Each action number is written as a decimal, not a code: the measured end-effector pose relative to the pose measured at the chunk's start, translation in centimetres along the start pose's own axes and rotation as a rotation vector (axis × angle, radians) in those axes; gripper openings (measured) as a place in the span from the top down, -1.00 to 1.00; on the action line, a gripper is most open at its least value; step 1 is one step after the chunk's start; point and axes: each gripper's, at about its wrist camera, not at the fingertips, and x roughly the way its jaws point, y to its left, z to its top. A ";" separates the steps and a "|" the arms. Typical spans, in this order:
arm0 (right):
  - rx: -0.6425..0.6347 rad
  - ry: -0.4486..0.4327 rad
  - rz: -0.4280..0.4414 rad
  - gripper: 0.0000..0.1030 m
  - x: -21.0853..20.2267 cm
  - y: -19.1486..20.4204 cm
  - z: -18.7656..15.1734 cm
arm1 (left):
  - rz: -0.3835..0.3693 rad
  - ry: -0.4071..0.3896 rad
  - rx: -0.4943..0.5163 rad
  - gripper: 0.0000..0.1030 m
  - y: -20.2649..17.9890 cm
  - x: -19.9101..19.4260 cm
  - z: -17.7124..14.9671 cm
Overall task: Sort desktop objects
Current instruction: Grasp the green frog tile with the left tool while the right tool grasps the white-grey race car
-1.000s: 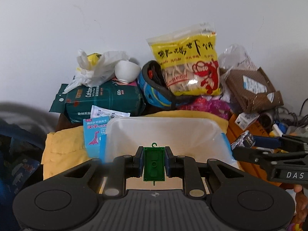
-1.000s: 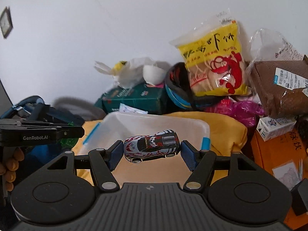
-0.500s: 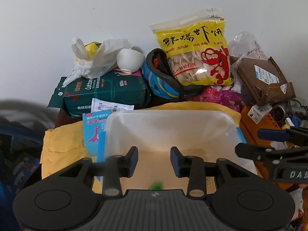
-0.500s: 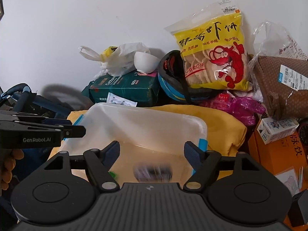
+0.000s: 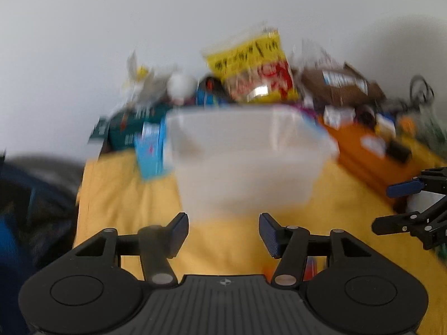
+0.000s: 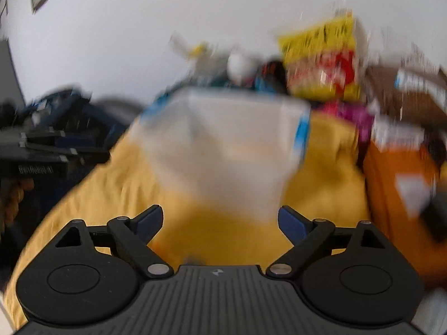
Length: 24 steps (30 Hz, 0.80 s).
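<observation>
Between drops: left gripper [image 5: 223,233] and right gripper [image 6: 220,223] opening, empty, short of the blurred bin [image 5: 243,164]; next pick probably near the cloth's front edge.

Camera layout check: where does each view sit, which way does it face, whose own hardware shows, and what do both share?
Left wrist: on the left hand-held gripper, facing forward and down at the translucent bin on yellow cloth; jaws opening, empty; right hand-held gripper at right edge.
Right wrist: on the right hand-held gripper, facing the same bin; jaws opening, empty; left hand-held gripper and fingers at left edge.
Shared: bin, cloth, yellow snack bag, white wall.
</observation>
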 end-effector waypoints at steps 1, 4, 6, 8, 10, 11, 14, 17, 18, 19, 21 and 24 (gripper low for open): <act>0.002 0.027 0.001 -0.79 -0.1 0.3 -1.9 | 0.002 0.020 -0.005 -0.16 0.0 -0.4 -1.6; 0.023 0.110 -0.010 -0.79 -0.3 1.0 -7.1 | 0.006 0.102 -0.013 -0.16 -0.4 -0.9 -6.4; 0.044 0.167 -0.023 -0.79 -0.1 1.5 -9.7 | 0.000 0.159 -0.028 -0.16 -0.6 -0.6 -8.7; 0.074 0.194 -0.041 -0.79 0.1 1.6 -11.1 | 0.004 0.173 -0.019 -0.16 -0.9 -0.3 -9.9; 0.107 0.198 -0.052 -0.79 0.3 1.7 -11.8 | 0.012 0.165 -0.005 -0.16 -1.1 -0.1 -10.3; 0.125 0.193 -0.059 -0.79 0.3 1.8 -11.9 | 0.014 0.160 0.002 -0.16 -1.2 0.2 -10.5; 0.187 0.171 -0.067 -0.69 0.7 1.7 -11.9 | 0.014 0.171 0.013 -0.12 -1.4 1.1 -10.7; 0.263 0.172 -0.075 -0.59 1.4 1.2 -11.7 | 0.013 0.167 0.020 -0.07 -1.4 1.7 -10.8; 0.277 0.175 -0.071 -0.55 1.6 1.2 -11.9 | 0.011 0.163 0.023 0.01 -1.6 1.6 -11.0; 0.286 0.177 -0.070 -0.54 1.7 1.3 -12.1 | 0.007 0.161 0.030 0.07 -1.7 1.5 -11.2; 0.292 0.178 -0.085 -0.54 2.0 1.5 -12.0 | -0.002 0.164 0.038 0.25 -1.8 1.7 -11.3; 0.321 0.182 -0.090 -0.49 1.9 1.5 -11.9 | -0.015 0.159 0.053 0.33 -2.0 1.9 -11.4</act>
